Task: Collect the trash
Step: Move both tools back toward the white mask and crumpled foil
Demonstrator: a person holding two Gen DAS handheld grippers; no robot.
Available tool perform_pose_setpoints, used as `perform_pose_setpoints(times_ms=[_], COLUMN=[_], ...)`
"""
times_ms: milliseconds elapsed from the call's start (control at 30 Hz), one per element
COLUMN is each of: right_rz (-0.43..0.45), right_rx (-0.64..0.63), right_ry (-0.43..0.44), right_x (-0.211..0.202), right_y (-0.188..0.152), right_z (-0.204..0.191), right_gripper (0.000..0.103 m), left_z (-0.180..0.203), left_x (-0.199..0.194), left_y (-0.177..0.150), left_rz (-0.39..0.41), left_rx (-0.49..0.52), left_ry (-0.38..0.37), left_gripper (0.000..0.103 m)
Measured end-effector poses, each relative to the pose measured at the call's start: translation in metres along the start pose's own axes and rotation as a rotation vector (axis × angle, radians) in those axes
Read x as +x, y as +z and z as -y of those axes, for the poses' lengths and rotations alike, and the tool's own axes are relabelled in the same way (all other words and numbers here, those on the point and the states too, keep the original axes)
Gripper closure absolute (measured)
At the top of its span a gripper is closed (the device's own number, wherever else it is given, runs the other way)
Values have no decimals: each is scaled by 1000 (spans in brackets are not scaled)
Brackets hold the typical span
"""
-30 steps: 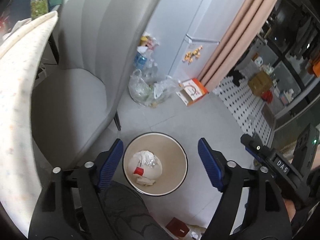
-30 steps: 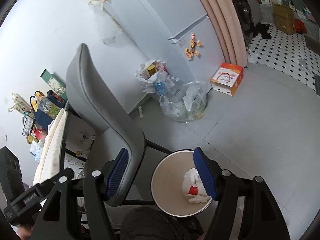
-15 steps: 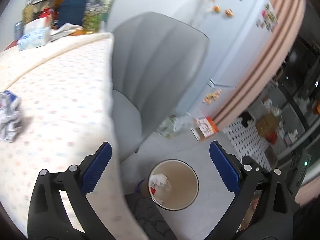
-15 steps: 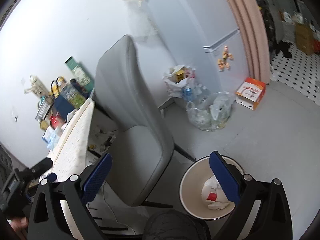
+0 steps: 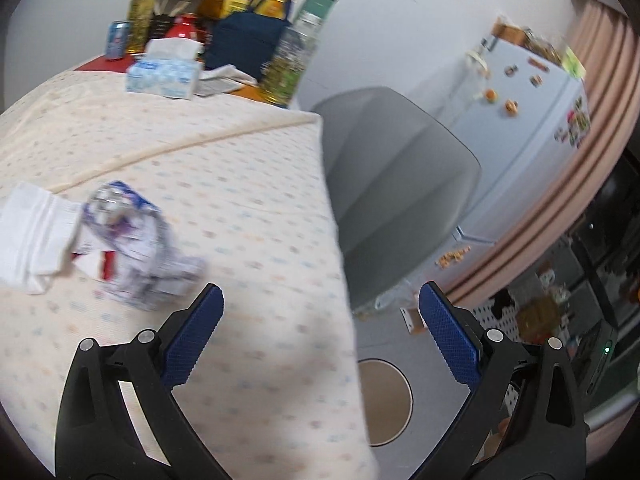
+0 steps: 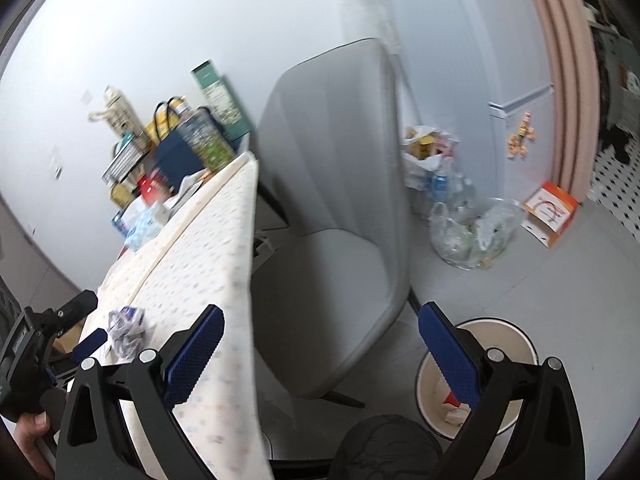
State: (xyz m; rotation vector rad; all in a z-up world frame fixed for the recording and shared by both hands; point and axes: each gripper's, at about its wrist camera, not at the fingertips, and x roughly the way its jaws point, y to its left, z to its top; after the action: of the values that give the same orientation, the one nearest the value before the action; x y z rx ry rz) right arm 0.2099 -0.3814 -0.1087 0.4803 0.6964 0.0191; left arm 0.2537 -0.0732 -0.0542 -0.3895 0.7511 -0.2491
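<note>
A crumpled blue and white wrapper (image 5: 128, 244) lies on the dotted tablecloth (image 5: 224, 184), beside a folded white tissue (image 5: 32, 236). My left gripper (image 5: 320, 340) is open and empty, above the table edge, to the right of the wrapper. The round waste bin (image 5: 386, 396) stands on the floor below. In the right wrist view my right gripper (image 6: 320, 354) is open and empty, above the chair. The bin (image 6: 516, 340) holds white and red trash. The wrapper (image 6: 126, 330) and the left gripper (image 6: 90, 340) show at the lower left.
A grey chair (image 6: 332, 208) stands between table and bin. Bottles, a navy bag (image 5: 244, 44) and a tissue box (image 5: 164, 74) crowd the table's far end. Plastic bags of bottles (image 6: 468, 228) and an orange box (image 6: 550, 212) lie by the white fridge (image 5: 532, 136).
Both grippers have risen and swung left from over the bin toward the table. The left view now shows the wrapper and tissue on the cloth. Both jaws stay open.
</note>
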Motion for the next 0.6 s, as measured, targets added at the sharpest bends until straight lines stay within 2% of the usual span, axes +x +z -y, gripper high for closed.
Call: perform_pose_setpoints(times_ms=[333,600], right_rz=[-55,-89], right_rx=[-130,-196], right_ry=[54,103], right_x=[27,44], right_y=[-3,-12], right_z=[-82,-132], right_gripper=[7,7], left_z=[-84,-141], left_x=[-36,-66], left_y=[13,15], left_rz=[66,121], left_rx=[-119,-216], left_ry=[74,135], left_gripper=[6,6])
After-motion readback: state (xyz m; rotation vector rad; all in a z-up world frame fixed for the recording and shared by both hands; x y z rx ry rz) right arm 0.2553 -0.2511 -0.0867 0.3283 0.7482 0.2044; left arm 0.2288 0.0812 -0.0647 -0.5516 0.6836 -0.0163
